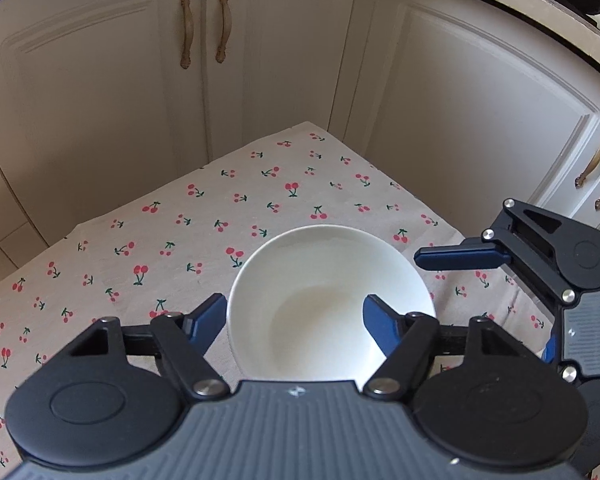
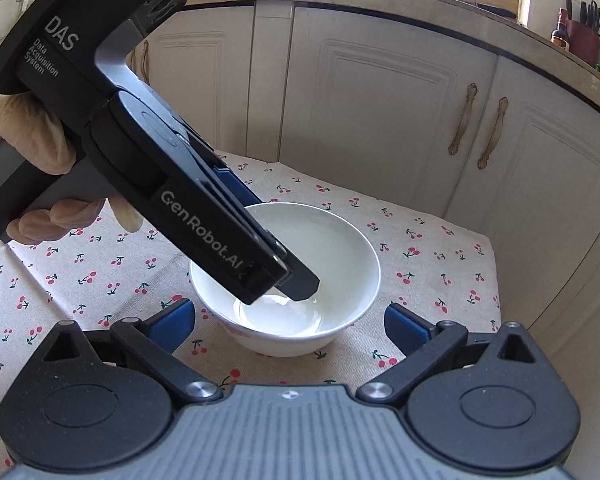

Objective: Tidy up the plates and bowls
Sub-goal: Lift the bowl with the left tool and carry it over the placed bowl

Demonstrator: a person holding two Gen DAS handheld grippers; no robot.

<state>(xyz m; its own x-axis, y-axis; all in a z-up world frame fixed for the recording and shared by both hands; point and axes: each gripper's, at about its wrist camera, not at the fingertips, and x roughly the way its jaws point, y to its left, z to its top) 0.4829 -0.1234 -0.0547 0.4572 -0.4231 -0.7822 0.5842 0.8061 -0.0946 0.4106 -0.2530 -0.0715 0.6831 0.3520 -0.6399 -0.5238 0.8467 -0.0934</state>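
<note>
Now left tongs [image 1: 294, 320] straddle the bowl [image 1: 328, 300] wall, narrowed, not clearly gripping; right tongs [image 2: 288, 320] wide; shallow bite could tip it.

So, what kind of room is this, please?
Most likely a home kitchen: cream panelled cabinet doors with brass handles, a worktop carrying bottles and a utensil holder, and a white ceramic bowl on a cherry-print tablecloth.

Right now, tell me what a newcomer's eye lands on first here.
A white bowl sits alone on the cherry-print tablecloth. The left gripper straddles its rim, one finger inside. The right gripper waits open just short of it, cream cabinets behind.
</note>
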